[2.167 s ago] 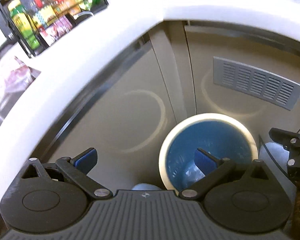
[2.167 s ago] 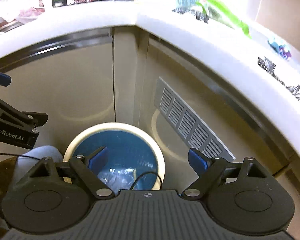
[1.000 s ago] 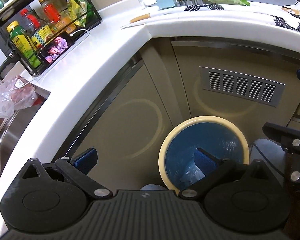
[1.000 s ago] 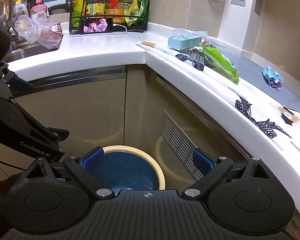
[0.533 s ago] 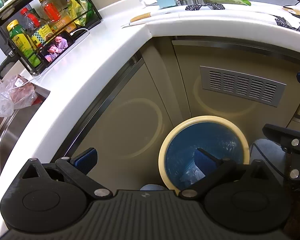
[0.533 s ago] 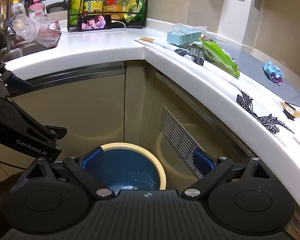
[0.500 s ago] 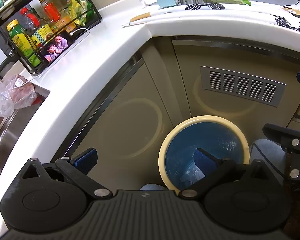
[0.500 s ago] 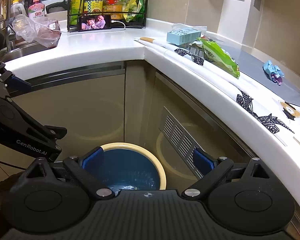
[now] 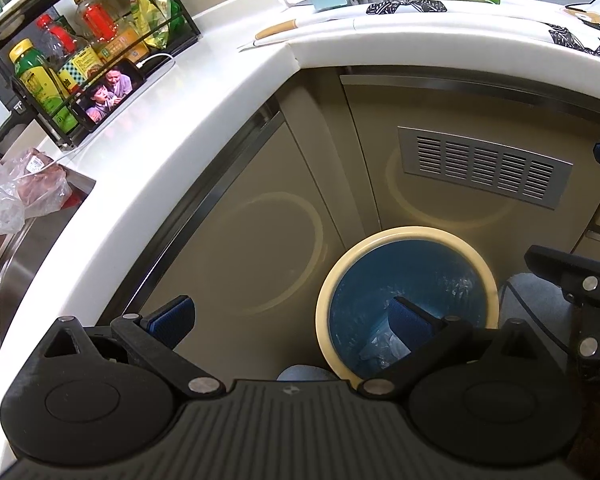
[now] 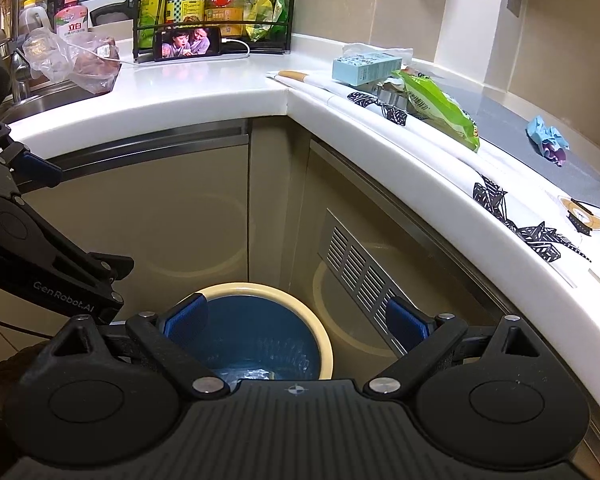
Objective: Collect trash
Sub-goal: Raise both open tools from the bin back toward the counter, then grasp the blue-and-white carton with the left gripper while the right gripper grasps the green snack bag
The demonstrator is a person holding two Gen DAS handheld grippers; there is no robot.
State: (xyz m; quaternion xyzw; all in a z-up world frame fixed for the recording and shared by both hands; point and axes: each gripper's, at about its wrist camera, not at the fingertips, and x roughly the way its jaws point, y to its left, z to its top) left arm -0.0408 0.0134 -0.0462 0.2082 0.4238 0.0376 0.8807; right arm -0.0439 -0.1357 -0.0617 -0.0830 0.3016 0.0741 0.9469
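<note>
Two grippers, left gripper (image 9: 290,314) and right gripper (image 10: 296,316), hang over the bin (image 10: 326,354), fingers wide and holding nothing. You need more trash. Reach up right to the green bag (image 10: 440,110) on the counter (image 10: 204,88).

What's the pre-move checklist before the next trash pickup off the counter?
1. Left gripper open and empty: ok.
2. Right gripper open and empty: ok.
3. Trash bin on the floor, uncovered, blue liner in place: ok.
4. Trash in view on the counter: green bag, blue box, crumpled blue wrapper: ok.
5. Green bag free to lift: cannot tell; it overlaps a metal item beside the box.
6. Room left in the bin: cannot tell; only some clear plastic shows at the bottom.
</note>
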